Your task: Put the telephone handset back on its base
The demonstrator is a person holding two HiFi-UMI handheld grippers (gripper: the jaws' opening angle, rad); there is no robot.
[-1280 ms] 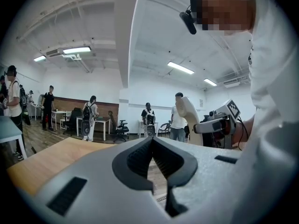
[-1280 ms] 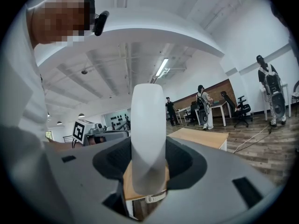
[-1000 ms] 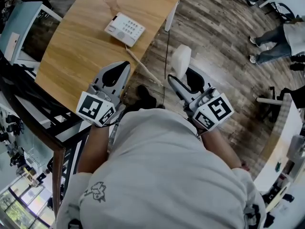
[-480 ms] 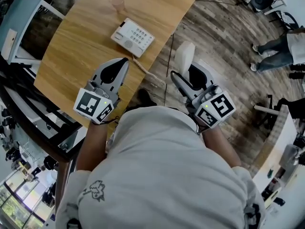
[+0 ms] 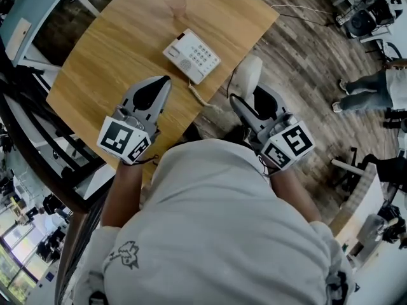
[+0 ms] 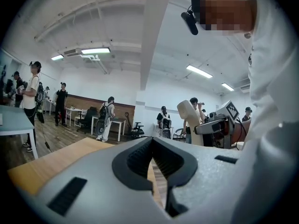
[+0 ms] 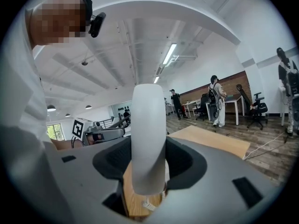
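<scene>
Since the frame half a second back, we find the base has drawn closer to both tools in the head view, and the handset now stands nearer its right edge. We record the left tool (image 5: pixel 165 80) clenched on nothing, its tip over the counter (image 5: pixel 114 49) and just short of the near left corner of the base. We place the base (image 5: pixel 192 56) flat on the counter near the right-hand edge, set at a slant, with the keypad facing up. A coiled cord (image 5: pixel 198 94) trails from its near side toward the counter's edge. The right tool (image 5: pixel 248 100) is grasping the handset (image 5: pixel 247 75) by its lower part, and the free end points away from the person. We judge the deciding relation to be this: the base lies ahead and to the left of the handset, near but not touching, with the handset's long axis not yet matched to the slant of the base. We cannot make out the cradle itself.
</scene>
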